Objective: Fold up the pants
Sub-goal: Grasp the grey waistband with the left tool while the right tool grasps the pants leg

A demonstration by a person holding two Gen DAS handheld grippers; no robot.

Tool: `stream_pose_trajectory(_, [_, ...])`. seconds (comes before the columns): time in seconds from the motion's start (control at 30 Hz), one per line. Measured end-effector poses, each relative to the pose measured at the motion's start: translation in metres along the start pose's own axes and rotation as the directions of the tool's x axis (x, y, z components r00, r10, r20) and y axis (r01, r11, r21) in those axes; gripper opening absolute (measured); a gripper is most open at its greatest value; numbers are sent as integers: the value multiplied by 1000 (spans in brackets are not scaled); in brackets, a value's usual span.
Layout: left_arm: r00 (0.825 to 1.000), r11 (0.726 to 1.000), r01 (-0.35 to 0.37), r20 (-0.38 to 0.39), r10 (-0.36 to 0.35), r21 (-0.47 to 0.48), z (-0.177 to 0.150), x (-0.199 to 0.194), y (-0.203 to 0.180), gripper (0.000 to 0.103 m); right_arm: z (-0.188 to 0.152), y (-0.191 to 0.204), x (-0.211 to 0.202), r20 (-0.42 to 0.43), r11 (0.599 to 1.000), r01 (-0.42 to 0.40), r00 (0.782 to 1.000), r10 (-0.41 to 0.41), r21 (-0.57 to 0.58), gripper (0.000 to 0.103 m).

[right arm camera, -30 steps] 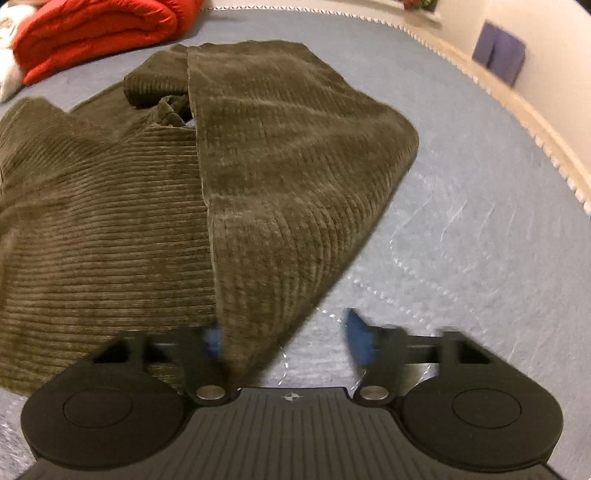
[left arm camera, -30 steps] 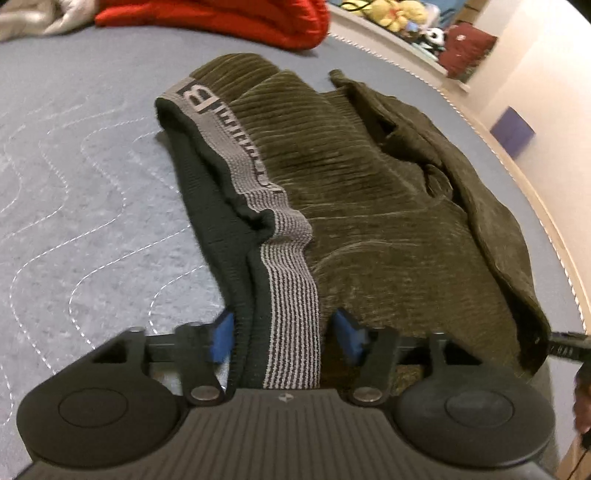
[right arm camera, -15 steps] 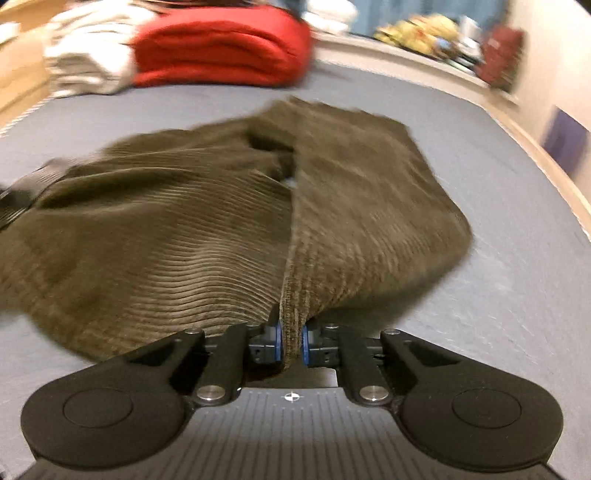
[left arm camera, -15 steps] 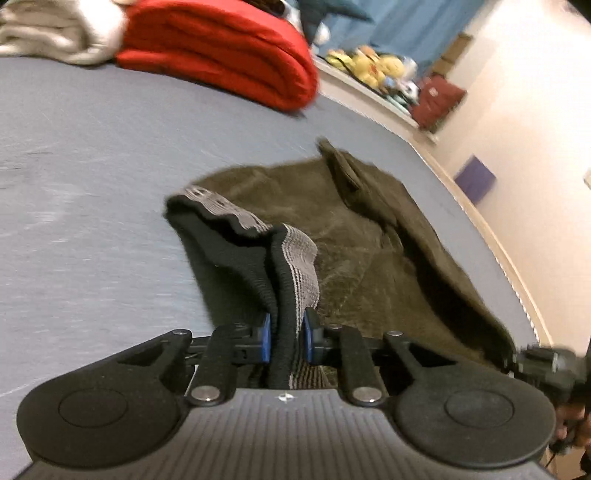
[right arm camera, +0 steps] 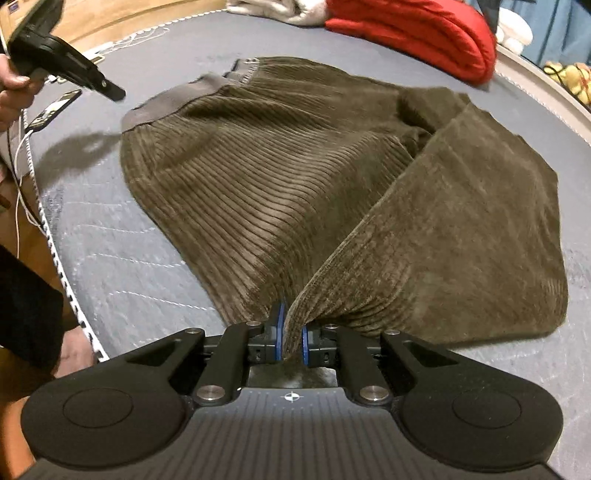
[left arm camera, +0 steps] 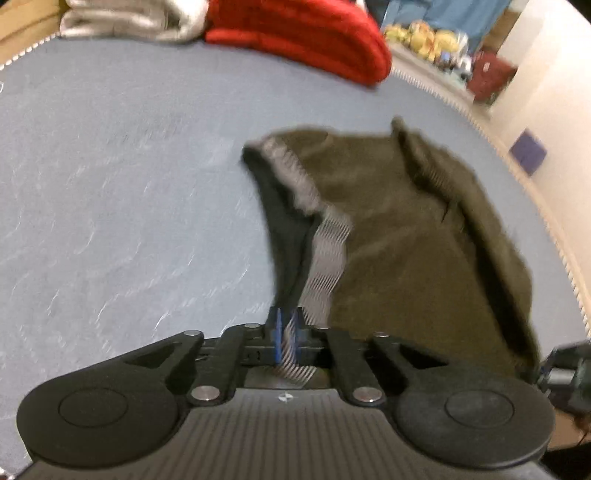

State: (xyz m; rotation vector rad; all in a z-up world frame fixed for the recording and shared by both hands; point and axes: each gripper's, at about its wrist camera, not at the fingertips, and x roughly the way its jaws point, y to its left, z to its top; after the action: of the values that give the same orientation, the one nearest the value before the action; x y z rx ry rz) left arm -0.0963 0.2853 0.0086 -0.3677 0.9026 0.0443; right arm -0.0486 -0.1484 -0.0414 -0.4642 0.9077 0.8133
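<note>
Olive corduroy pants [right arm camera: 280, 173] lie half-folded on a grey-blue quilted bed [right arm camera: 517, 369]. Their grey striped waistband [left arm camera: 328, 251] runs into my left gripper [left arm camera: 286, 332], which is shut on it and lifts that end off the bed. My right gripper [right arm camera: 290, 338] is shut on a folded edge of the pants' leg end, also raised. In the right wrist view the left gripper [right arm camera: 110, 90] shows at top left, near the waistband [right arm camera: 177, 103]. The pants [left arm camera: 413, 236] stretch between the two grippers.
A folded red blanket [right arm camera: 417, 33] and a pale blanket [left arm camera: 133, 18] lie at the far end of the bed. Stuffed toys [left arm camera: 424, 33] sit on a ledge beyond. A phone with white cable [right arm camera: 55, 109] lies at the bed's left edge.
Both grippers went from open around the fabric to shut on it, then lifted and pulled the pants; the left wrist view is motion-blurred now.
</note>
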Motion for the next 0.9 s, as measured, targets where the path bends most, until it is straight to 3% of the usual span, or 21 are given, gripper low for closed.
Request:
stream_pose_trajectory(0.07, [999, 1000, 27, 29, -26, -12, 7, 4, -6, 69, 0, -3, 0, 1, 999, 9, 1000, -9, 31, 10])
stream_pose_trajectory(0.1, [999, 1000, 31, 31, -31, 1, 9, 11, -10, 74, 2, -6, -1, 0, 998, 12, 1000, -12, 56, 10])
stream_pose_trajectory(0.27, [999, 999, 43, -32, -43, 8, 10, 61, -9, 74, 4, -3, 5, 4, 995, 33, 999, -33, 98, 17])
stream_pose_trajectory(0.37, [998, 999, 33, -52, -34, -30, 9, 90, 0, 74, 9, -8, 8, 7, 989, 54, 998, -56, 135, 34])
stream_pose_trajectory(0.47, [997, 997, 64, -41, -65, -33, 8, 102, 6, 73, 15, -18, 9, 4, 979, 62, 998, -64, 196, 35])
stream_pose_trajectory(0.53, [996, 996, 83, -44, -82, 13, 9, 103, 5, 52, 17, -20, 10, -1, 975, 82, 996, -84, 208, 35])
stream_pose_trajectory(0.57, [993, 995, 101, -61, -99, 18, 10, 103, 6, 31, 18, -19, 12, -11, 974, 106, 994, -106, 199, 32])
stream_pose_trajectory(0.6, [993, 995, 101, -66, -100, 15, 10, 102, 5, 26, 19, -18, 14, -23, 973, 126, 992, -124, 191, 29])
stream_pose_trajectory(0.7, [994, 991, 101, -45, -97, 89, 7, 82, -5, 21, 23, -16, 18, -53, 969, 149, 988, -142, 196, 12])
stream_pose_trajectory(0.8, [993, 989, 111, -43, -107, 99, 4, 58, -5, 19, 28, -1, 12, -39, 983, 132, 991, -128, 129, 9])
stream_pose_trajectory(0.9, [993, 991, 69, -104, -58, 113, -4, 49, 0, 16, 25, 17, 6, -31, 995, 97, 995, -96, 37, 9])
